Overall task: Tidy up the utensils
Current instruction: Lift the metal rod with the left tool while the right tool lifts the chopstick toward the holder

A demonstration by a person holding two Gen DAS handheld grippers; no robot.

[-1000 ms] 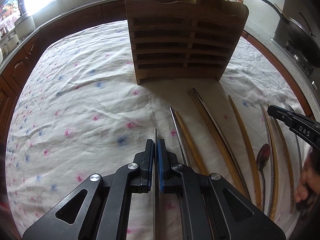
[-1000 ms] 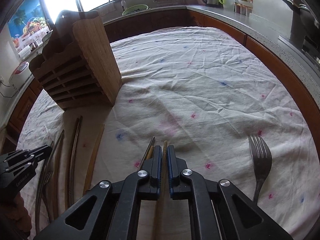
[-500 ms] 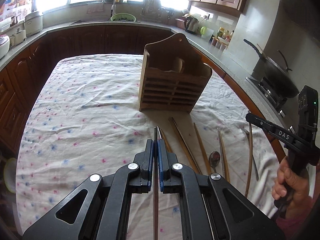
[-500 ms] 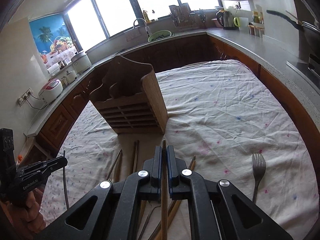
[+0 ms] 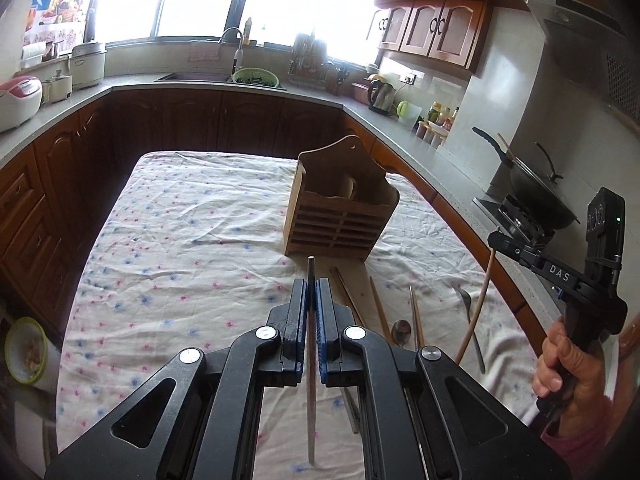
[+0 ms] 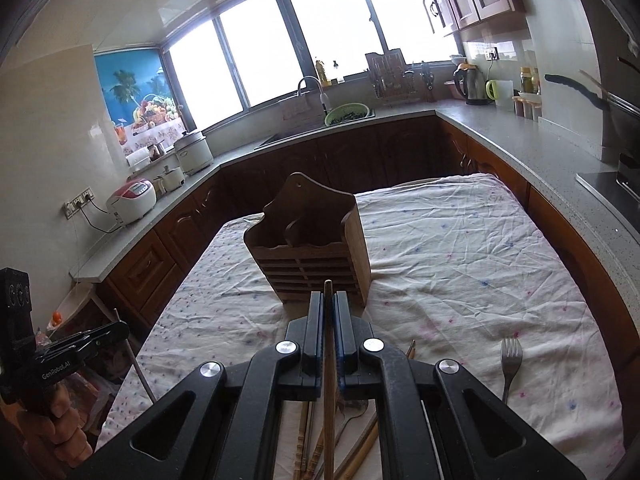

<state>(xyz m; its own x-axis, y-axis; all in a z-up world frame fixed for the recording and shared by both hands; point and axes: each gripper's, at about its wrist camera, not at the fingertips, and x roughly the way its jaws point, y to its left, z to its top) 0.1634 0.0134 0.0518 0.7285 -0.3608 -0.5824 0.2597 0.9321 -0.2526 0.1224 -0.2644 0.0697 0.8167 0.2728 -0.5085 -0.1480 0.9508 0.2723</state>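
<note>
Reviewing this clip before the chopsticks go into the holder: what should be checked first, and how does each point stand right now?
1. Left gripper shut on the metal chopstick: ok.
2. Right gripper shut on the wooden chopstick: ok.
3. Wooden holder upright on the tablecloth: ok.
4. Holder's top compartments open to receive chopsticks: ok, though something pale already stands in one.
5. Both chopsticks lifted clear of the utensils left on the cloth: ok.
6. Which compartment suits each chopstick: cannot tell.
</note>
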